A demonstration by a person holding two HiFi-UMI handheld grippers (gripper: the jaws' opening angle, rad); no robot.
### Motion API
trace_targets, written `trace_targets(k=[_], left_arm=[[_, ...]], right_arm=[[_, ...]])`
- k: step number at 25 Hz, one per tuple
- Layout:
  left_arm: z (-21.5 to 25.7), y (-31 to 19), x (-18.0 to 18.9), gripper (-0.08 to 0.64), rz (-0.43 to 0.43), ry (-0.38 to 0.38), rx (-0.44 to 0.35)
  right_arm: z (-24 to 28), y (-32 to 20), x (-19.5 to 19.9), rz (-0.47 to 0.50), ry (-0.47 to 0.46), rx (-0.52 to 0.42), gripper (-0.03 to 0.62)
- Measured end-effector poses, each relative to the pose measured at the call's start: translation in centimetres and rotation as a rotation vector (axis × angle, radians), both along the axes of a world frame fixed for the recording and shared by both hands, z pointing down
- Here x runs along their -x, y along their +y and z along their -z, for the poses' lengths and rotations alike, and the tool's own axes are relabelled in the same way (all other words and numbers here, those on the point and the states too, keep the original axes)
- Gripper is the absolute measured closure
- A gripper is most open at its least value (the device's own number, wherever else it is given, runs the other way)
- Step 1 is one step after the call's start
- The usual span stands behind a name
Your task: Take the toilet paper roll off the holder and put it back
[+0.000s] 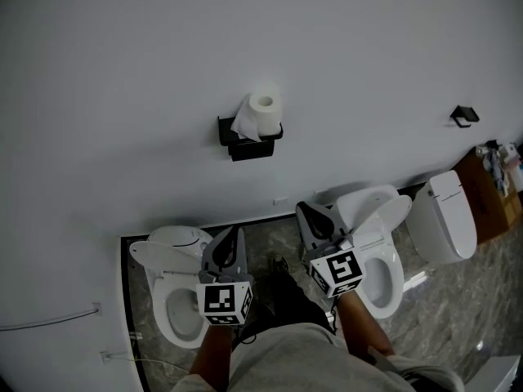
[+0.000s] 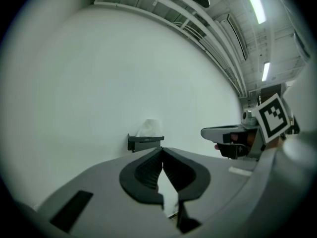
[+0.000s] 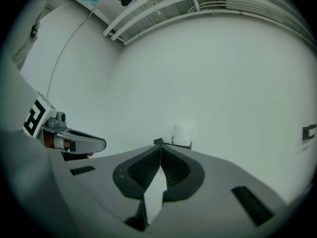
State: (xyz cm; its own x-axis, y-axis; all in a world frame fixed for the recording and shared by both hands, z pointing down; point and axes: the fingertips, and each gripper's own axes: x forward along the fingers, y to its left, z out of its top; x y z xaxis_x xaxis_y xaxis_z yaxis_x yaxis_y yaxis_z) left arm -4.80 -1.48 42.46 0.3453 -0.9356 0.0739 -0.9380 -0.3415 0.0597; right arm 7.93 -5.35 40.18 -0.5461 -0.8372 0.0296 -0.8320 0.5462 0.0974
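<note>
A white toilet paper roll (image 1: 263, 111) stands on a black wall holder (image 1: 249, 141), with a loose sheet hanging down its left side. Both grippers hover well short of the wall, below the holder. The left gripper (image 1: 236, 231) is shut with nothing in it, and so is the right gripper (image 1: 305, 210). Past the closed left gripper (image 2: 161, 152) in the left gripper view, the roll (image 2: 148, 128) and holder (image 2: 144, 142) lie straight ahead. The right gripper view shows the right gripper (image 3: 160, 150) closed, the roll (image 3: 182, 133) just right of its tip.
Three white toilets stand along the wall below: one at left (image 1: 176, 300), one in the middle (image 1: 380, 260), one at right (image 1: 445, 215). A second black holder (image 1: 464, 116) hangs at far right, above a brown box (image 1: 490, 194). The floor is grey marble.
</note>
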Motion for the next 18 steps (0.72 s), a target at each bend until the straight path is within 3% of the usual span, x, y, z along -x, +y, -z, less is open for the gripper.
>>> trace_targets(k=[18], left_arm=[[-0.7,-6.8,1.8,0.549,0.054,-0.01,0.02]], right_arm=[[0.7,-8.6,2.3,0.045,-0.025,-0.001,0.584]])
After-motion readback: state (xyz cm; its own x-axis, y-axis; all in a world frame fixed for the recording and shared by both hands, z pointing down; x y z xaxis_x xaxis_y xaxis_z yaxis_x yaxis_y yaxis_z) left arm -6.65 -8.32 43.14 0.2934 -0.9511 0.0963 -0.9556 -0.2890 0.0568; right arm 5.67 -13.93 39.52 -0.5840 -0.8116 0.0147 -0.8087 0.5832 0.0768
